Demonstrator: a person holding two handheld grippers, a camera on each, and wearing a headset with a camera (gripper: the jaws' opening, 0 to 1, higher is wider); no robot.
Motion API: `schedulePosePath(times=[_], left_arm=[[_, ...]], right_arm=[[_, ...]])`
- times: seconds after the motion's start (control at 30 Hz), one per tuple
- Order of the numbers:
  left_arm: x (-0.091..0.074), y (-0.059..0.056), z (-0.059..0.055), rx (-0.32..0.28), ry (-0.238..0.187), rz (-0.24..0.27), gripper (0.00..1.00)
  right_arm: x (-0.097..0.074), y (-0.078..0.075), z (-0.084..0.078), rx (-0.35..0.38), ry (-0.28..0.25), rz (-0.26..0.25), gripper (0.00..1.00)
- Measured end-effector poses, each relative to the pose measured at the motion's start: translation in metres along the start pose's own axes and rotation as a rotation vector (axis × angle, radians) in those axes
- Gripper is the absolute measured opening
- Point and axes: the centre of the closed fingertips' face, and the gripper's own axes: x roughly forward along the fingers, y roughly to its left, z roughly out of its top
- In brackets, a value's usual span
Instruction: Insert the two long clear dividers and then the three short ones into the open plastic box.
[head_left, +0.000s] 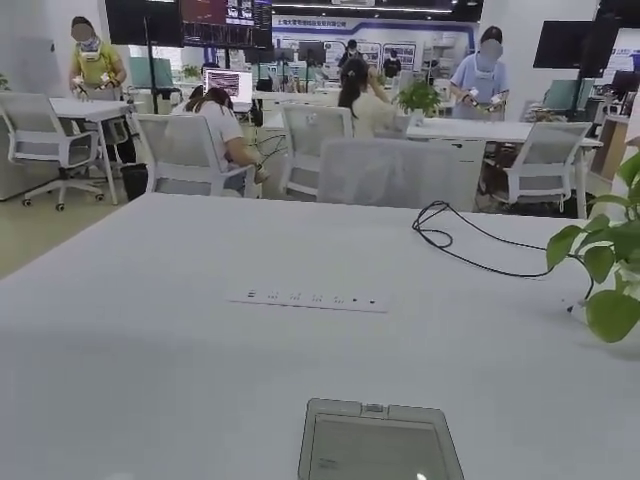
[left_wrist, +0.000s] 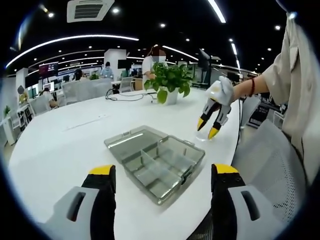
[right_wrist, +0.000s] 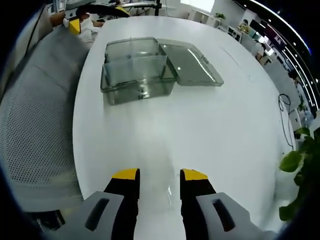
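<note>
While your right gripper (left_wrist: 207, 128) hangs tips-down just above the white table (left_wrist: 75, 145), off to one side of the open clear plastic box (left_wrist: 159, 162), its 2 yellow-tipped jaws stand a little apart with nothing plainly clamped between them. Your left gripper (left_wrist: 164, 170) sits nearer you, jaws spread wide and empty, looking straight at the box.

The box lies near the table's edge in front of you, its flat hinged lid (right_wrist: 192, 62) laid open beside the tray. Clear walls already stand inside and split the tray into compartments, though I cannot count them surely through the transparent plastic.

By my reading you are partway through the inserting and reaching for the next divider. I cannot tell whether one lies under the right tips, since clear plastic on white hides well.

If one does, your next move calls for closing on its upper edge, lifting it upright, carrying it across to the box, and lining its ends up with the wall slots before pressing down.
</note>
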Motion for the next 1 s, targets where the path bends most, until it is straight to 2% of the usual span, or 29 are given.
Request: schedulePosePath(times=[0.1,0.4,0.8,1.0], left_arm=[[0.0,0.001,0.001,-0.055,-0.015,0.0,0.76],[-0.001,0.003,0.007,-0.106,-0.044,-0.007,0.68],[0.004,-0.014,0.011,-0.165,-0.071,-0.066,0.58],[0.006,-0.021,0.015,-0.18,-0.079,-0.093,0.5]], right_arm=[[-0.007,-0.005,0.018,-0.011,-0.055,-0.044,0.32],[-0.02,-0.006,0.057,-0.053,-0.14,-0.105,0.32],[-0.029,0.017,0.113,-0.118,-0.259,-0.1,0.32],[-0.029,0.026,0.134,-0.147,-0.304,-0.093,0.32]])
